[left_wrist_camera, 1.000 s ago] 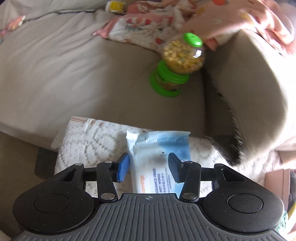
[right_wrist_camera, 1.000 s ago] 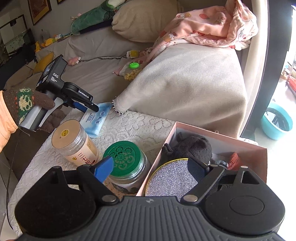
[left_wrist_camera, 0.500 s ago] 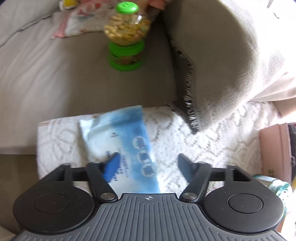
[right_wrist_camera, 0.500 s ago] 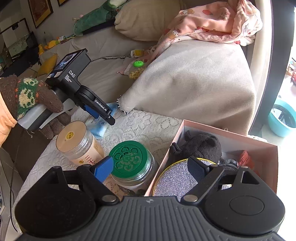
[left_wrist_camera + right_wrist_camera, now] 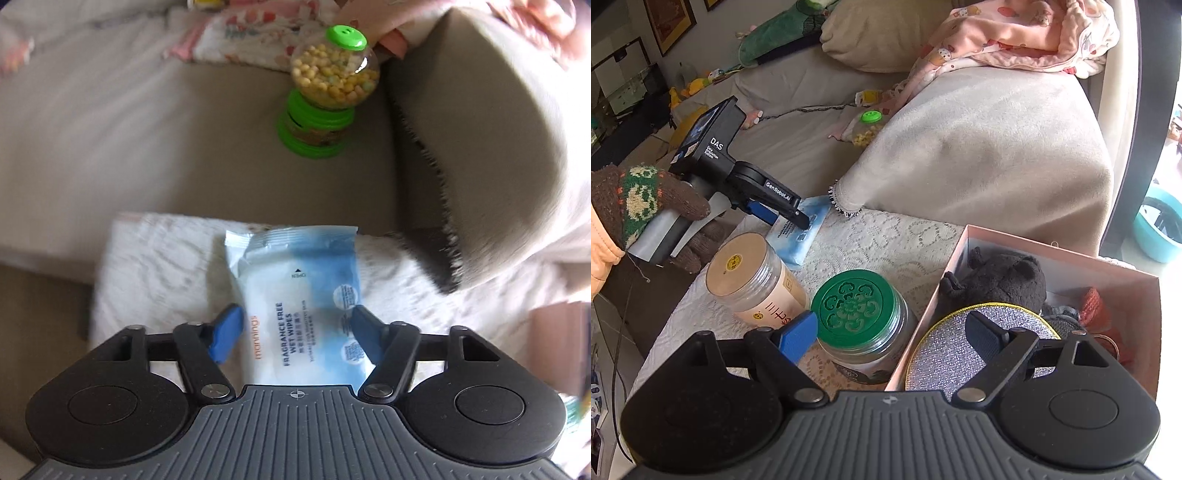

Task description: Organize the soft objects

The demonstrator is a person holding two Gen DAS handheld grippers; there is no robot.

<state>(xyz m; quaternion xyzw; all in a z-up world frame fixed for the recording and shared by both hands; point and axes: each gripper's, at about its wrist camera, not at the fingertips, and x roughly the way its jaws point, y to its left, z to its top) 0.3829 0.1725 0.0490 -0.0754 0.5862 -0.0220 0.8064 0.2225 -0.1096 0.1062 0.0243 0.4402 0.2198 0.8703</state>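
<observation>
Here, left gripper (image 5: 293, 330), jaws spread, is straddling wet wipes pack (image 5: 299, 306) at frame center on lace-covered surface (image 5: 155, 266); right gripper (image 5: 892, 334) is idling open. Pink box (image 5: 1052, 254), lower right, is holding plush (image 5: 1001, 277); pack not yet boxed.

wipes pack (image 5: 299, 306): 1 | jars: 2, tan lid (image 5: 740, 264), green lid (image 5: 855, 306) | candy dispenser (image 5: 328, 88): 1 | box (image 5: 1108, 266): 1 | plush toy (image 5: 1001, 277): 1 | glitter pad (image 5: 945, 350): 1

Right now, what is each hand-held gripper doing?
Left hand-held gripper: open, straddling the blue-and-white plastic wet-wipes pack.
Right hand-held gripper: open, holding nothing.
</observation>
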